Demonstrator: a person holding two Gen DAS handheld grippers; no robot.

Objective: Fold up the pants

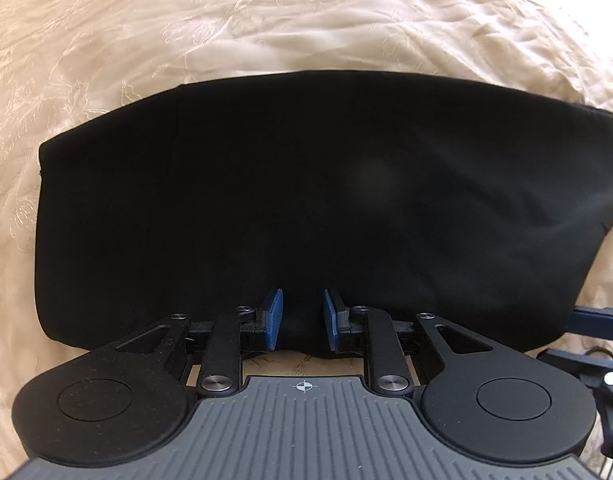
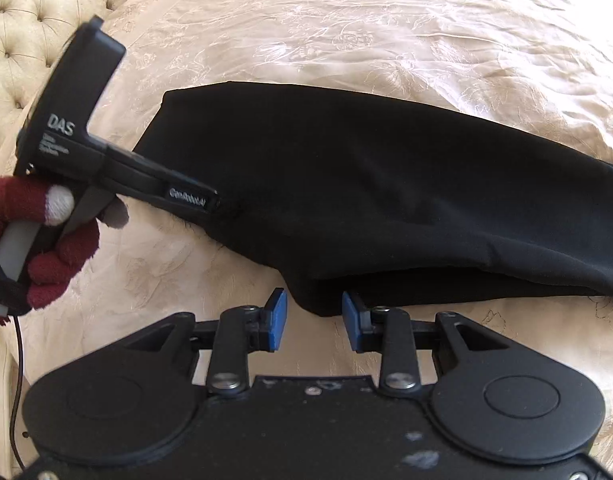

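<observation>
Black pants [image 1: 306,184] lie folded in a wide band on a cream bedspread [image 1: 266,20]. My left gripper [image 1: 302,318] is open, its blue pads on either side of the near edge of the cloth. In the right wrist view the pants [image 2: 386,184] run from centre to the right edge, in two layers. My right gripper [image 2: 314,320] is open, its jaws astride the nearest corner of the cloth. The left gripper's body [image 2: 106,152] shows at the left, its tip at the pants' edge.
The bedspread [image 2: 346,20] is wrinkled with floral embroidery. A tufted cream headboard [image 2: 34,8] stands at the far left. A hand in a dark red glove [image 2: 46,240] holds the left gripper's handle. A black cable [image 2: 18,360] hangs below it.
</observation>
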